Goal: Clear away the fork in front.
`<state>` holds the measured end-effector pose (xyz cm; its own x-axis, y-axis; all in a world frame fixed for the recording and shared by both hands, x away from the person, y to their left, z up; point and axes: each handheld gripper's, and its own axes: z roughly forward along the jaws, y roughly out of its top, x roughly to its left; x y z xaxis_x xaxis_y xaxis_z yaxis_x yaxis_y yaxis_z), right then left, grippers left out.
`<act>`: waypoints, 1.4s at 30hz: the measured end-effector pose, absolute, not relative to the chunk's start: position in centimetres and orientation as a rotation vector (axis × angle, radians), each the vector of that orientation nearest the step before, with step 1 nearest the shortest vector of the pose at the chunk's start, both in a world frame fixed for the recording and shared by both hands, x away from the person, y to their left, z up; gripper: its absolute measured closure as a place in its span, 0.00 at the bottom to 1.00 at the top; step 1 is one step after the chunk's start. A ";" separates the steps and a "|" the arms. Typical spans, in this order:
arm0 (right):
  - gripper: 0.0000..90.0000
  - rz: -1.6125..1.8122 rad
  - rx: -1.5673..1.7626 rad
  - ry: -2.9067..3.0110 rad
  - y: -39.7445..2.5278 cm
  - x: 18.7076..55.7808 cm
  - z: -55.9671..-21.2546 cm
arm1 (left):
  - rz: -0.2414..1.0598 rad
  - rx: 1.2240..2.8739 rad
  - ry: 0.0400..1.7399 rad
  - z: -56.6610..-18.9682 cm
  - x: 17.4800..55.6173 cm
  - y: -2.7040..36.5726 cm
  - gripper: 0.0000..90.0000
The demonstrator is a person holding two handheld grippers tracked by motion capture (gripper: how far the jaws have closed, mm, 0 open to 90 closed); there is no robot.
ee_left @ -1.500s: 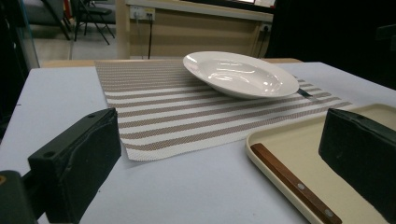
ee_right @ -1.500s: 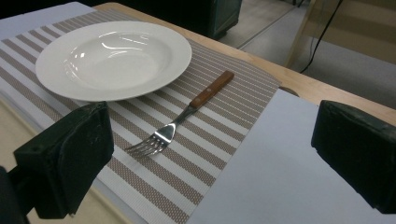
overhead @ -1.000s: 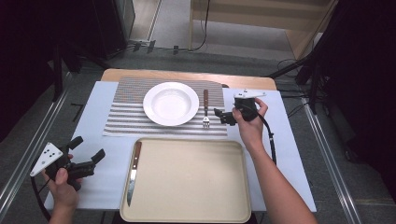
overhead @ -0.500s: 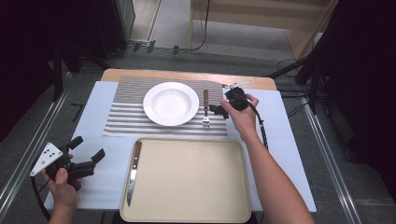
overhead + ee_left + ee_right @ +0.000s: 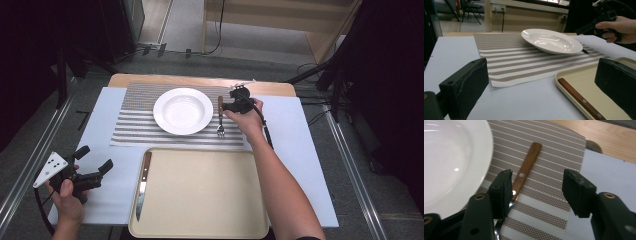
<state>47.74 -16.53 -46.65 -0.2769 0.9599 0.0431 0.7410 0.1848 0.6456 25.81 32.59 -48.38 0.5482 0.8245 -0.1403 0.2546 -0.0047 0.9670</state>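
Right tongs now over fork, handle pointing away.

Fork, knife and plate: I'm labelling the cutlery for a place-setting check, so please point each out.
fork (image 5: pixel 525 171): right gripper view, on its wooden handle.
knife (image 5: pixel 141 191): high view, on its blade.
plate (image 5: pixel 182 110): high view, on its white middle.

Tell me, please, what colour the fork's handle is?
Reddish-brown wood with a silver rivet on the fork; clearest in the right gripper view.
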 end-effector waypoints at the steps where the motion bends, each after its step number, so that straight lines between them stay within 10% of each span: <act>1: 0.56 0.791 1.606 2.095 -16.2 48.0 -46.8 | 0.578 1.558 0.947 -48.4 25.8 32.5 0.00; 42: 0.84 0.556 1.934 2.177 -13.6 50.4 -48.4 | 0.575 1.562 0.948 -48.4 25.8 32.5 0.00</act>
